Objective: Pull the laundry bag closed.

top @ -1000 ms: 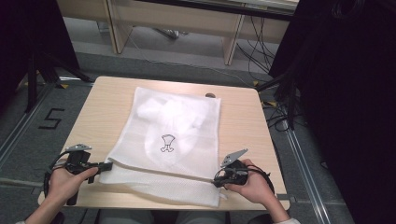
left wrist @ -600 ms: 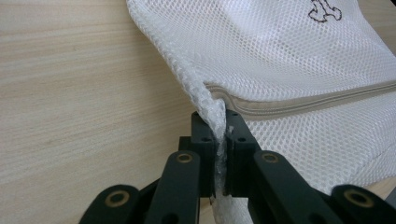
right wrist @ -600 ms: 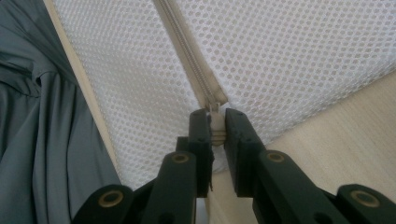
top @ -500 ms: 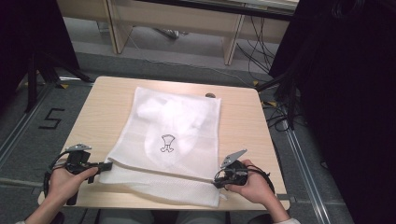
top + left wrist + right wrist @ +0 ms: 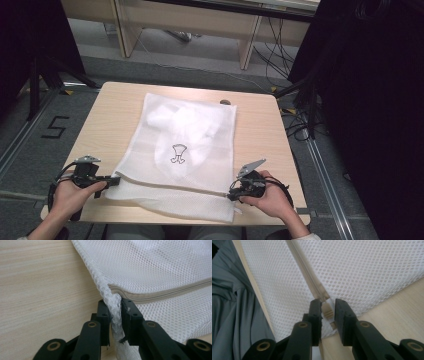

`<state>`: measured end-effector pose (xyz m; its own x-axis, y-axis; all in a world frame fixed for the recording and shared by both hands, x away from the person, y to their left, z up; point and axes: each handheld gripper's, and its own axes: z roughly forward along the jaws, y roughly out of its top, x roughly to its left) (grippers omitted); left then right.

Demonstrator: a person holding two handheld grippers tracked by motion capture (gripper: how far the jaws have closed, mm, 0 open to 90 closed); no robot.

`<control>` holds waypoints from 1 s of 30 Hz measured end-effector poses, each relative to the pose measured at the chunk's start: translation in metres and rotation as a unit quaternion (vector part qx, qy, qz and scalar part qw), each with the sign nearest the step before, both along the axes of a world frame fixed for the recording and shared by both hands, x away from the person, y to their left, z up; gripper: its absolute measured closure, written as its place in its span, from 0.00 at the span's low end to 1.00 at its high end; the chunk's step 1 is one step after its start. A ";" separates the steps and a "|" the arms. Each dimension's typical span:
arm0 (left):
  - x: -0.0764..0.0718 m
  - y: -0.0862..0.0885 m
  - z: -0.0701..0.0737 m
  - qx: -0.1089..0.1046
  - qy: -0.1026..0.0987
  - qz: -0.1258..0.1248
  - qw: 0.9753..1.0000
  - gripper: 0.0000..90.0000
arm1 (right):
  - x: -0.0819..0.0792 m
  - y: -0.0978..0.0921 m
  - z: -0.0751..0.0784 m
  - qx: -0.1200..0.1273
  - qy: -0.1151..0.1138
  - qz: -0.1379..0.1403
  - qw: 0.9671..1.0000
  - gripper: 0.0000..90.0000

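One mesh bag (image 5: 200,165), zipped, holds white clothing (image 5: 185,125).

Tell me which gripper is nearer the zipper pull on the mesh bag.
Right. The right gripper has the zipper pull between its fingers at the mesh bag's right end; the left gripper pinches the bag's far left corner.

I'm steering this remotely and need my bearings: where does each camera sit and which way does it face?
High view: above the near table edge, looking forward and down; both hands, left gripper, right gripper.
Left gripper view: along its jaws, clamped on the mesh bag edge.
Right gripper view: along its jaws around the zipper pull.
All share the bag.
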<state>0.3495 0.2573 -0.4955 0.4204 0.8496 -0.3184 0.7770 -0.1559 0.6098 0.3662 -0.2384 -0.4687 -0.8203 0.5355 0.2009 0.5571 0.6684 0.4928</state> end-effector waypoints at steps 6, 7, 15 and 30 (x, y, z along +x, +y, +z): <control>0.000 0.003 0.003 0.022 -0.012 0.010 1.000 0.63 | 0.005 -0.004 0.003 0.030 -0.036 -0.046 0.998 0.76; 0.000 0.004 0.003 0.016 -0.018 0.015 1.000 0.60 | 0.004 -0.002 0.002 0.041 -0.037 -0.069 0.996 0.75; -0.001 0.003 0.009 0.003 -0.083 0.049 0.995 0.43 | 0.009 -0.009 0.006 0.053 -0.080 -0.133 0.987 0.70; -0.004 0.008 0.009 -0.002 -0.091 0.057 0.994 0.44 | 0.013 -0.011 0.002 0.079 -0.112 -0.165 0.977 0.67</control>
